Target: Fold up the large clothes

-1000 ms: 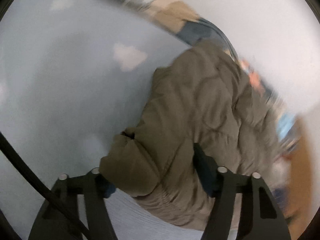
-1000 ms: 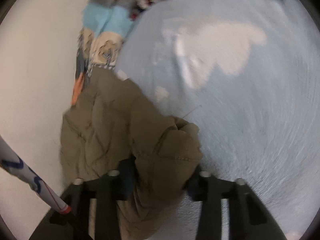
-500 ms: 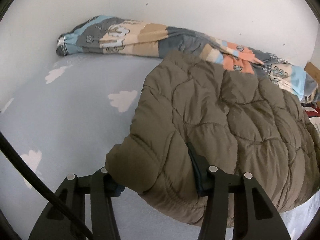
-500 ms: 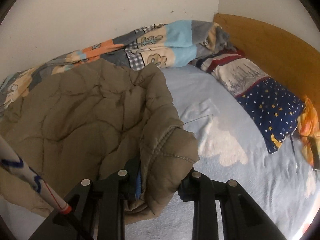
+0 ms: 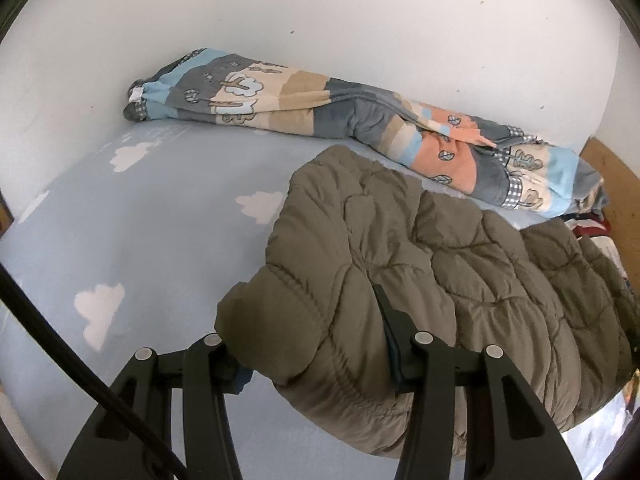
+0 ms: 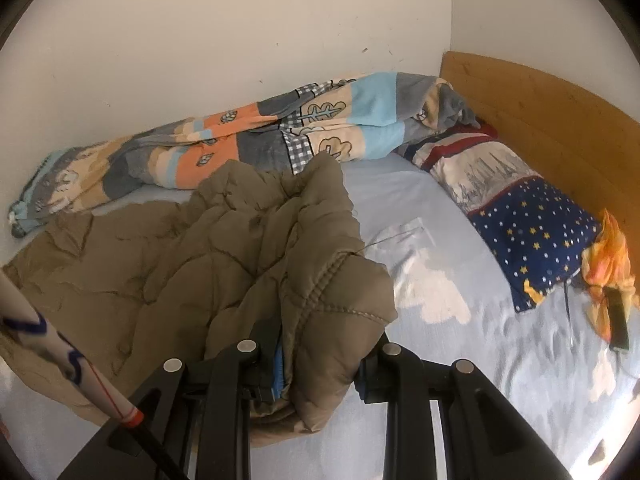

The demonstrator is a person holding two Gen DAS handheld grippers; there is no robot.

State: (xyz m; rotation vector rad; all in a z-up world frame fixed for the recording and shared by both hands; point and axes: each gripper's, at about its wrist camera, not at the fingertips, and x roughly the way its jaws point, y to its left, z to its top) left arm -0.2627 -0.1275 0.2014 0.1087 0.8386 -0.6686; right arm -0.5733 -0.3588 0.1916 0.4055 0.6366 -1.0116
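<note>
An olive quilted jacket (image 5: 460,272) hangs lifted over the pale blue cloud-print bed sheet (image 5: 132,240), its far part still resting on the bed. My left gripper (image 5: 316,344) is shut on a thick padded corner of the jacket at its left side. In the right wrist view the same jacket (image 6: 168,264) spreads to the left, and my right gripper (image 6: 320,356) is shut on a bunched edge of it. Both grippers point down at the bed from above.
A rolled patchwork blanket (image 5: 340,120) lies along the white wall at the back. A star-print pillow (image 6: 516,216) sits by the wooden headboard (image 6: 552,120), with an orange cloth (image 6: 608,268) and a dark small device beside it. A white pole (image 6: 68,364) crosses the lower left.
Both grippers have risen with the jacket and rolled level, so the wall, blanket and pillow come into view. The jacket's gripped edges are lifted off the sheet.
</note>
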